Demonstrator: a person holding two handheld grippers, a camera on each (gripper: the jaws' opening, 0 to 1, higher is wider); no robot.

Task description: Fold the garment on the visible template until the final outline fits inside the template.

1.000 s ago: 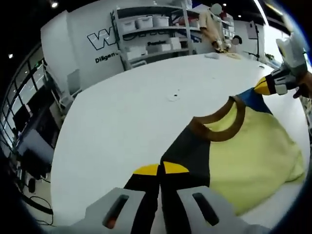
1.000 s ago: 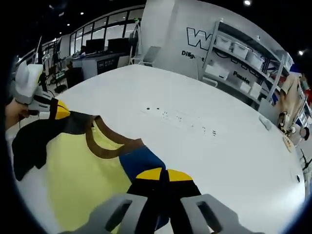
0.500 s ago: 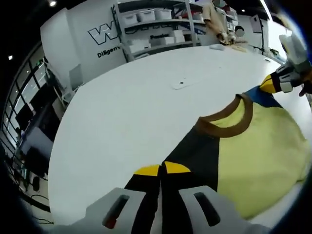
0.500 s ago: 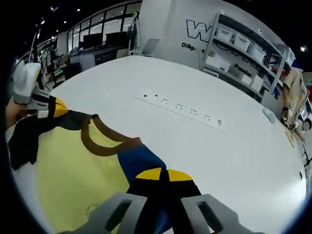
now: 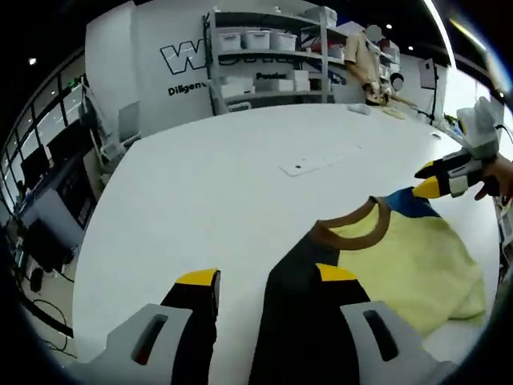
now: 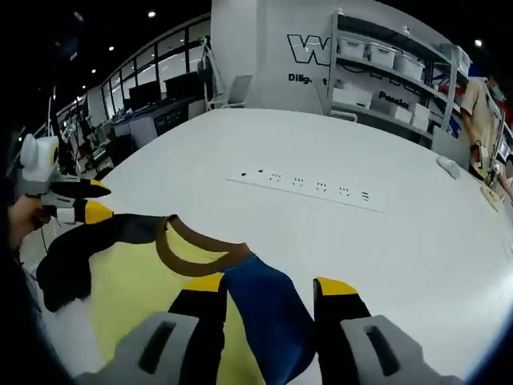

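Note:
A T-shirt with a pale yellow body (image 5: 409, 257), a brown collar (image 5: 345, 228), one black sleeve (image 5: 300, 277) and one blue sleeve (image 6: 264, 289) lies flat on the white table (image 5: 208, 184). My left gripper (image 5: 267, 277) is open, and the black sleeve lies loose between its jaws. My right gripper (image 6: 269, 285) is open over the blue sleeve. In the left gripper view the right gripper (image 5: 429, 179) comes in at the right edge by the blue sleeve (image 5: 413, 204). Over in the right gripper view, the left gripper (image 6: 94, 200) stands open by the black sleeve (image 6: 80, 245).
A row of sockets (image 6: 304, 186) is set into the table beyond the shirt. Shelving with white bins (image 5: 264, 56) lines the back wall, and a person (image 5: 365, 56) stands at the table's far side. Desks with monitors (image 5: 48, 184) stand off the left edge.
Both grippers were shut on the sleeves; both have opened and let go. The shirt now rests spread on the table.

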